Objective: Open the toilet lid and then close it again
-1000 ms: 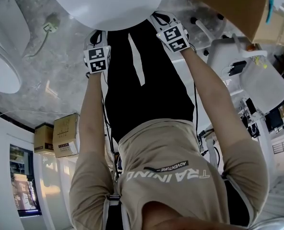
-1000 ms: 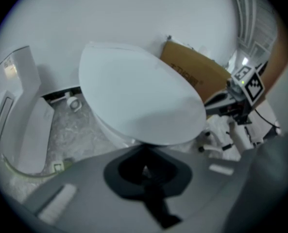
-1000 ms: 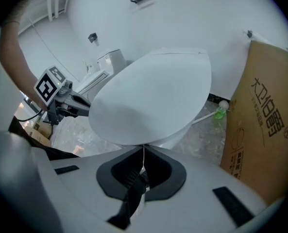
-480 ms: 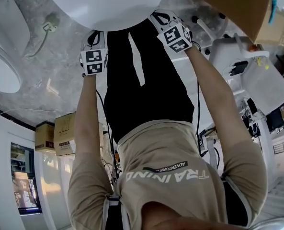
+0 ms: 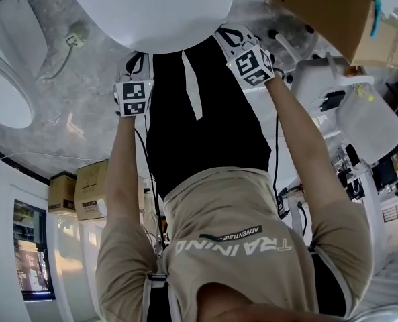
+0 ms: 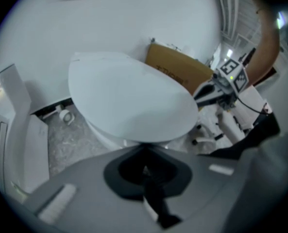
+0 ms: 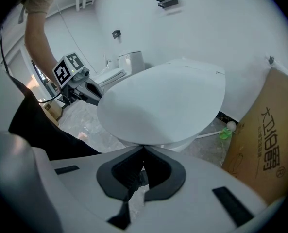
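The white toilet lid (image 6: 129, 101) lies down flat over the bowl; it also fills the middle of the right gripper view (image 7: 163, 103) and the top of the head view (image 5: 152, 12). My left gripper (image 6: 144, 148) is shut, its tips pressed together right at the lid's front rim. My right gripper (image 7: 144, 148) is shut too, touching the same rim from the other side. In the head view the left gripper (image 5: 135, 79) and right gripper (image 5: 242, 49) reach under the lid's edge, which hides their tips. Whether either tip is under the rim I cannot tell.
A big cardboard box (image 7: 260, 144) leans on the wall beside the toilet. A second toilet (image 5: 4, 99) and white panels (image 6: 17, 130) stand on the other side. Small cartons (image 5: 91, 190) sit on the marble floor, and a green fitting (image 7: 225, 132) lies near the wall.
In the head view both marker cubes and the lid's edge have shifted slightly down the frame. Both grippers stay shut at the front rim.
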A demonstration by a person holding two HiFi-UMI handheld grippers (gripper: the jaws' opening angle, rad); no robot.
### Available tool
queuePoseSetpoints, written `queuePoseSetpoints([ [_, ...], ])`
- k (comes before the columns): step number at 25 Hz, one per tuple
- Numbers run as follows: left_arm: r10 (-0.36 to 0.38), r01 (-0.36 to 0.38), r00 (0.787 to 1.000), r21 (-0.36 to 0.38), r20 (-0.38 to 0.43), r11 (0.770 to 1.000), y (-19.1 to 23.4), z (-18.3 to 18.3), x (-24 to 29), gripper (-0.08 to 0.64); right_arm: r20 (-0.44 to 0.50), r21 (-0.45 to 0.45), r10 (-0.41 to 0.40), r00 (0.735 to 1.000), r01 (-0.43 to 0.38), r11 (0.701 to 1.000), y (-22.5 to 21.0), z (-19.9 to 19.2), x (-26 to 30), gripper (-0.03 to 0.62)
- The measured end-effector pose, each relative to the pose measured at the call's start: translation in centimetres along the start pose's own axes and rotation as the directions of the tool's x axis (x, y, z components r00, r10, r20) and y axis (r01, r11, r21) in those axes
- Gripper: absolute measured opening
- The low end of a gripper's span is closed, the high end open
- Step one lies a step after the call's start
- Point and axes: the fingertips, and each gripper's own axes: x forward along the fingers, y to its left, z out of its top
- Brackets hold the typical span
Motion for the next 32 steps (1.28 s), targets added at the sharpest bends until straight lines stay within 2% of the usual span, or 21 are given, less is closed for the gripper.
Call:
queuePoseSetpoints([
  [5, -0.049, 0.049, 0.999, 0.019, 0.021, 0.999, -0.6, 1.1, -1.6, 0.005, 0.041, 0.014, 0.007, 0.999, -0.007, 1.0, 0.2, 1.2, -1.7, 0.013],
  [9, -0.083, 0.086, 0.995, -0.048, 0.058, 0.995, -0.6, 2.0, -3.1, 0.005, 0.046, 0.017, 0.009, 0.999, -0.01, 1.0, 0.3, 2.3, -2.9, 0.013],
  [15, -0.089, 0.089, 0.994, -0.003, 0.065, 0.996, -1.4, 4.0, -6.0, 0.005, 0.057, -0.013, 0.031, 0.998, -0.03, 0.999, 0.3, 4.2, -5.9, 0.014],
  [19, -0.1, 0.099, 0.993, 0.024, 0.062, 0.995, -1.7, 5.4, -8.2, 0.005, 0.077, -0.001, 0.046, 0.996, -0.046, 0.999, 0.6, 6.1, -7.8, 0.014],
  [27, -0.096, 0.096, 0.99, 0.006, 0.1, 0.995, -1.7, 8.9, -11.6, 0.005, 0.098, 0.0, 0.004, 0.995, -0.004, 1.0, -0.1, 9.4, -11.0, 0.014],
  [32, -0.111, 0.107, 0.99, 0.051, 0.087, 0.993, -1.7, 10.7, -13.4, 0.005, 0.096, 0.0, 0.0, 0.995, 0.0, 1.0, -0.3, 11.1, -12.6, 0.014],
])
